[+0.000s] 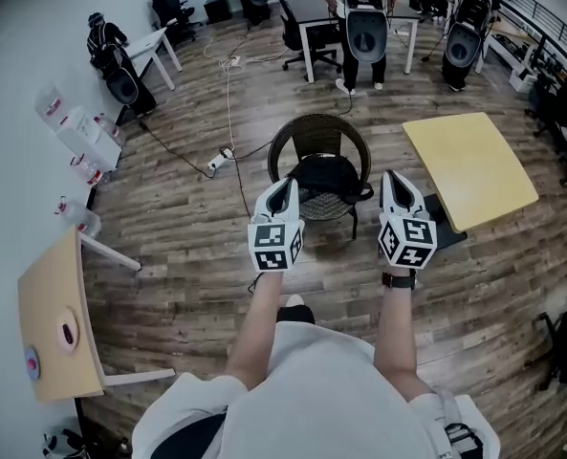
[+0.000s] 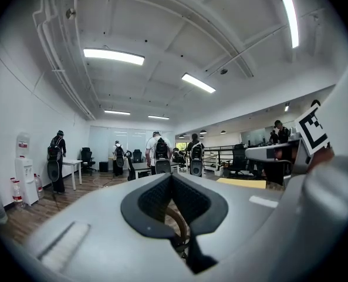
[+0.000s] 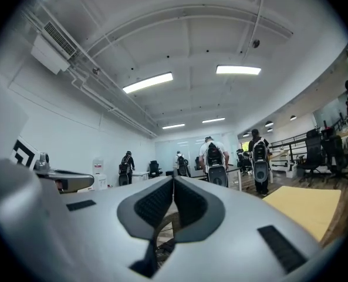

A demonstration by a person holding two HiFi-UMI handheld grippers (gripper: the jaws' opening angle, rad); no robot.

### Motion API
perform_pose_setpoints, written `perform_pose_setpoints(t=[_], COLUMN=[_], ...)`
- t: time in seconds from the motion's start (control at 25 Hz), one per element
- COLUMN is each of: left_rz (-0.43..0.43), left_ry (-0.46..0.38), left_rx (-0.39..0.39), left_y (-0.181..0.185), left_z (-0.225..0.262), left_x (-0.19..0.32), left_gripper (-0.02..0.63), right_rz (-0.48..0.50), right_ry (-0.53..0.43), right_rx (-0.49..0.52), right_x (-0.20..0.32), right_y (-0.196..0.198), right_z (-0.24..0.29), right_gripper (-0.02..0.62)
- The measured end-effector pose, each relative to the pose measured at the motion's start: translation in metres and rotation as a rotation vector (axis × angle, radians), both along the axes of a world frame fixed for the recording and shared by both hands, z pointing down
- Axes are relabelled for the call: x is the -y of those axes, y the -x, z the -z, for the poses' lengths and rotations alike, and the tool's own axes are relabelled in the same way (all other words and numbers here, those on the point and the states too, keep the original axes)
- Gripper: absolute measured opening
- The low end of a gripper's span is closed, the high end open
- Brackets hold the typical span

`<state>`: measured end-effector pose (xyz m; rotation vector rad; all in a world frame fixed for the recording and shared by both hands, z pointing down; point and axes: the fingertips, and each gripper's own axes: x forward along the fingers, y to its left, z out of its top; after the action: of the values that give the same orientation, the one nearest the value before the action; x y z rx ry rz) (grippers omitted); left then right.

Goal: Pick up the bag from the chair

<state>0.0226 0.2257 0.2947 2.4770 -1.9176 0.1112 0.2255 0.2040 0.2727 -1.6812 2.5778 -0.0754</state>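
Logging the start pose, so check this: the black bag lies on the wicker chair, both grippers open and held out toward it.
Not open: the left gripper and right gripper are both shut, as each gripper view shows. The black bag does lie on the wicker chair, grippers held out toward it.

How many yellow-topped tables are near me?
2: a yellow table right of the wicker chair, another at the head view's lower left. Others may be out of frame.
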Motion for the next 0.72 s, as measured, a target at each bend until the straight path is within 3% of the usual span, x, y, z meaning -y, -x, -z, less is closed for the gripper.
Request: perform_pose_setpoints(t=[0.24, 0.48, 0.72], left_rz=[-0.01, -0.05, -0.153], left_ry=[0.001, -0.004, -0.089], left_rx=[-0.022, -0.056, -0.052], left_y=[0.002, 0.007, 0.019], left_z=[-0.005, -0.004, 0.023], left_x=[0.039, 0.11, 0.177], left_gripper=[0.011, 0.011, 0.011], right_rz=[0.046, 0.06, 0.04], right_ry=[0.033, 0.06, 0.041], right_rx=[-0.057, -0.107, -0.103], right_x=[0.034, 0.094, 0.16], right_y=[0.025, 0.054, 0.08], right_z=[-0.012, -0.013, 0.003], right_gripper=[0.011, 0.011, 0.011])
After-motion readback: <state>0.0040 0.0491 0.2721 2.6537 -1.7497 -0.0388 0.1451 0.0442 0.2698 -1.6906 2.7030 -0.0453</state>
